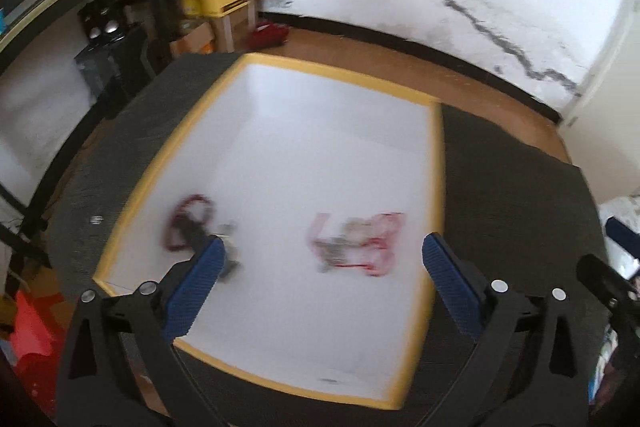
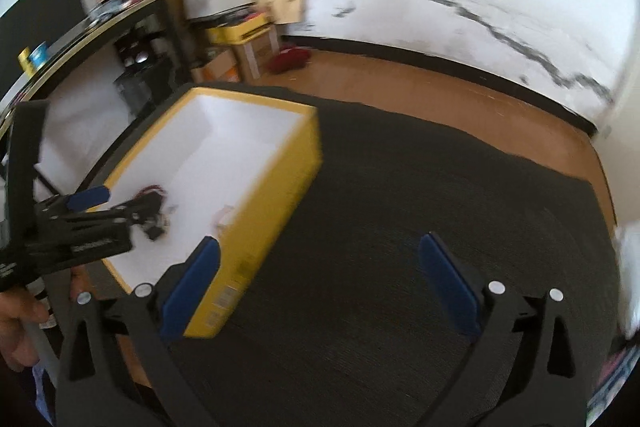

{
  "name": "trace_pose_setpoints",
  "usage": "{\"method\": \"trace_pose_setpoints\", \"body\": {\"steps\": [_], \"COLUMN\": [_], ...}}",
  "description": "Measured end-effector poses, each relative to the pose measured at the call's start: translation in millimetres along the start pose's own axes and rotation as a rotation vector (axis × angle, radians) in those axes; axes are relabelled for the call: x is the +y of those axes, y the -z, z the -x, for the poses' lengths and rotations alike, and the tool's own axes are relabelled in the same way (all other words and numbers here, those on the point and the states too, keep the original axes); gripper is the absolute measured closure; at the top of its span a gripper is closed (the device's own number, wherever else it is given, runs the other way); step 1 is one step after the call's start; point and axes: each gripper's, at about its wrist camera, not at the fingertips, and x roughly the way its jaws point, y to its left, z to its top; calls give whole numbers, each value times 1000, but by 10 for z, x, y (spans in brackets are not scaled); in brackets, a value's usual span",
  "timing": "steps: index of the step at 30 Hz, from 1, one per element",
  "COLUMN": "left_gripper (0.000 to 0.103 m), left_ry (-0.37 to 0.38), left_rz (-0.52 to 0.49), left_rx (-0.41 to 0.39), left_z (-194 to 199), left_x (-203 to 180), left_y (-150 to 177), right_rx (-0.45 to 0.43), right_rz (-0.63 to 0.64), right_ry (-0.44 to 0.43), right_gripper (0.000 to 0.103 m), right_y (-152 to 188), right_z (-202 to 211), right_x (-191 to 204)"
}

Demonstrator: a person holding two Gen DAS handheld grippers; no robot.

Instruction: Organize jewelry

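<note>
both grippers gaping empty; dark-red corded bracelet and pink one in yellow-rimmed white box could tangle if nudged together

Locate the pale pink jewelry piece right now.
In the left wrist view the pale pink jewelry piece lies on the white floor of the yellow box, near its right wall, to the right of the dark red piece. No fingers touch it.

Two jewelry pcs side by side in box, on mat.
</note>
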Motion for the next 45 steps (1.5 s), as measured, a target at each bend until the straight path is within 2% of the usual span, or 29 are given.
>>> {"method": "trace_pose_setpoints", "body": {"steps": [3,10,15,22,25,31,35,45], "left_gripper": [7,7,7,7,7,7,7,7], "left_ry": [48,92,132,157,169,193,181,189], "left_rz": [-52,-204,-244,-272,-265,-235,-262,-241], "left_rx": [-8,-19,22,41,22,67,49,56], "left_z": [21,-47,-99,-90,-110,-299,-333,-386], "left_x": [-454,-1303,-1579,-1714,-1720,-1749,-1782,-1730], "left_y": [91,393,577,821,888,932,948,904], "right_rx": [-14,-24,-2,14,7,5,15,20], "right_rz": [-67,-173,-214,-253,-280,-274,-250,-245], "right_ry": [41,176,237,240,228,210,205,213], "right_gripper": [7,7,7,7,7,7,7,7], "right_y": [182,651,971,1210,1249,1275,1289,1298], "right_z": [158,415,602,638,574,404,318,245], "right_x": [-470,-1250,-1588,-1775,-1813,-1817,-1756,-1777]}}
